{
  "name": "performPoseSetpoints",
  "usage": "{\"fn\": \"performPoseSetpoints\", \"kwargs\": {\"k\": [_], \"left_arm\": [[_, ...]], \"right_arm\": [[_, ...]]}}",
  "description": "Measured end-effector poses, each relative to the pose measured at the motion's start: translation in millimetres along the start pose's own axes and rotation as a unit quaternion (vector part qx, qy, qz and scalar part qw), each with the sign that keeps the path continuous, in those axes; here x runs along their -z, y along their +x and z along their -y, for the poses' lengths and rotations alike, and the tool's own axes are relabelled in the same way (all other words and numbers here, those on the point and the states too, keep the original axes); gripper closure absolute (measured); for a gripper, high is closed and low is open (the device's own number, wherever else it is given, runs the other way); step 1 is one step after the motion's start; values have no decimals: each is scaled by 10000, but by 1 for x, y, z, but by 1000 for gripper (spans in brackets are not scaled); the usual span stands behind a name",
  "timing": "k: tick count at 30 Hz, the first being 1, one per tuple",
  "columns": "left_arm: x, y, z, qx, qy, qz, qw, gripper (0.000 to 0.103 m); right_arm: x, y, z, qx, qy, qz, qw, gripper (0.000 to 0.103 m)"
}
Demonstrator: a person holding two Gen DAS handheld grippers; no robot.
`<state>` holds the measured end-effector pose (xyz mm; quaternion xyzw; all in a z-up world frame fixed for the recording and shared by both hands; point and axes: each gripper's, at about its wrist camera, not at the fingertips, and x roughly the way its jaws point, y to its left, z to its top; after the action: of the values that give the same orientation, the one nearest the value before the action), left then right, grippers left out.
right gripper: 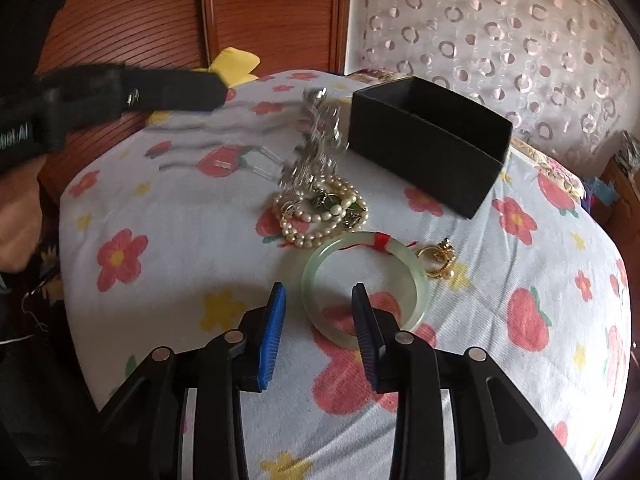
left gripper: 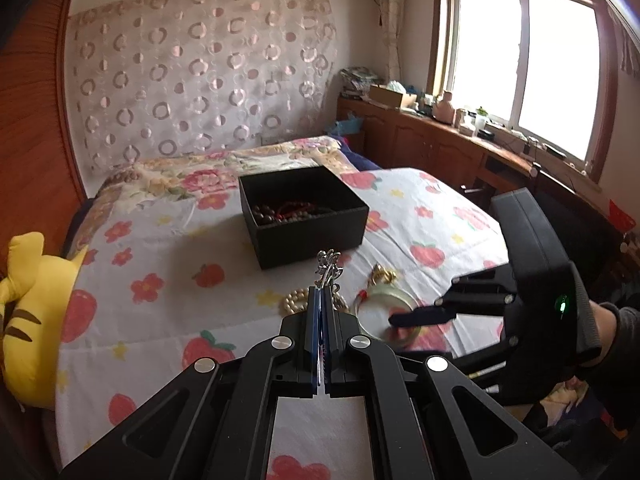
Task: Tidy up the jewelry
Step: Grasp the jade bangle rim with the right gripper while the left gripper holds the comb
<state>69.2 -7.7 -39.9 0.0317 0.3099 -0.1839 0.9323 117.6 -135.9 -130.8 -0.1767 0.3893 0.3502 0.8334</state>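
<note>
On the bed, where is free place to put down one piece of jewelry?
Bare bedspread lies left of the pearl necklace, toward the yellow plush toy. It is crowded between the black box and the jade bangle, where pearls and gold piece lie.

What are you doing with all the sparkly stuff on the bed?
Jewelry is being tidied into the open black box, which already holds dark beads. The left gripper is shut on a silver chain piece, lifting it above the pearl necklace pile. The right gripper is open, poised at the pale green jade bangle lying on the flowered bedsheet.
</note>
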Motion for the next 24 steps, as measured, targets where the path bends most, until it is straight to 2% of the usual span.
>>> {"fn": "performPoseSetpoints", "kwargs": {"k": [1, 2, 4, 6, 13, 20, 24], "left_arm": [[-3, -1, -2, -20, -21, 30, 10000, 103], [-4, -1, -3, -35, -41, 53, 10000, 103], [-8, -2, -6, -72, -61, 83, 9999, 103], [-12, -2, -10, -130, -79, 118, 9998, 103], [-29, -1, -15, -217, -90, 207, 9995, 103], [-52, 5, -15, -272, -30, 310, 9991, 103], [-67, 8, -12, -288, 36, 382, 9988, 103]], "right_arm": [[0, 0, 0, -22, -3, -6, 10000, 76], [-1, -1, -1, -83, -12, -3, 10000, 89], [-1, -3, -3, -87, -71, 4, 9999, 95], [-1, -7, -6, -50, -104, 58, 9999, 95], [-11, -47, 7, 83, 66, 637, 9979, 95], [-28, -64, 28, 278, 128, 843, 9960, 95], [-38, -66, 41, 255, 180, 910, 9954, 95]]}}
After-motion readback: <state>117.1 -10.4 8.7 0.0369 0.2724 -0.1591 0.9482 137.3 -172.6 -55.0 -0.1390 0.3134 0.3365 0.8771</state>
